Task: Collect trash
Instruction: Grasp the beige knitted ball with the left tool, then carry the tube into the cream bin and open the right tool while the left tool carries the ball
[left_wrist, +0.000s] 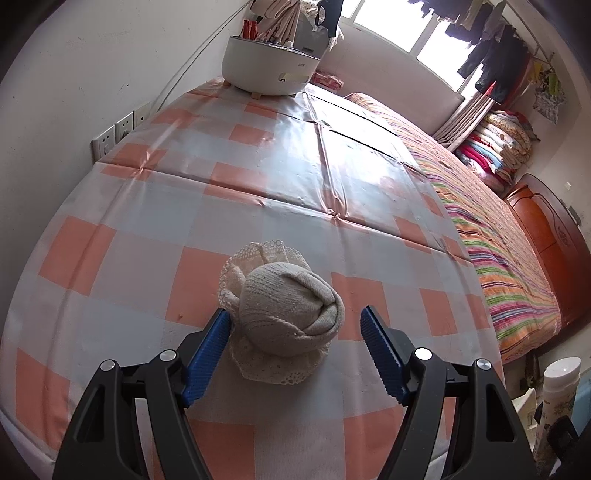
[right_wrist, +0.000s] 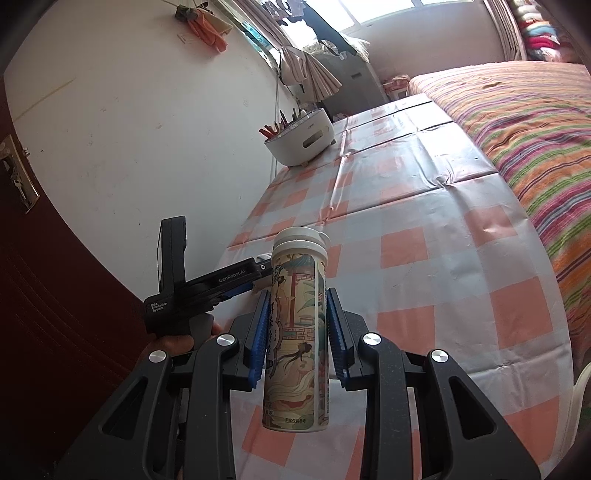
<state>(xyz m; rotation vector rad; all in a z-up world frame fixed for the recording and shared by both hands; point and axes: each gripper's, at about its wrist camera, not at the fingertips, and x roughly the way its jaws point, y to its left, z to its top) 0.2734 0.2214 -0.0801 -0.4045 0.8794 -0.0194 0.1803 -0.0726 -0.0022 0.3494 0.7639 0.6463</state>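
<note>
The right gripper (right_wrist: 295, 332) is clamped on a tall paper drink cup (right_wrist: 297, 332) with a white lid and painted pictures on its side. The blue pads press on both sides of the cup, and its bottom hangs clear above the checked tablecloth (right_wrist: 424, 258). So one piece of trash is already picked up.

The left gripper (left_wrist: 293, 350) hangs over the near part of the same table. Its jaws stand wide apart. Between them lies a rolled-up cream sock with a lace edge (left_wrist: 284, 310). The left blue pad is just at the sock's side, and the right pad is well apart from it. The sock rests on the cloth and is not squeezed yet.

At the far end of the table, near the wall, sits a white round bin (left_wrist: 269, 70) with things sticking out of the top. It looks like the place for the trash, though that is only a guess.

Left to do, it seems: close on the sock, then carry the sock and the cup to where the trash goes. No other trash shows on the table.
</note>
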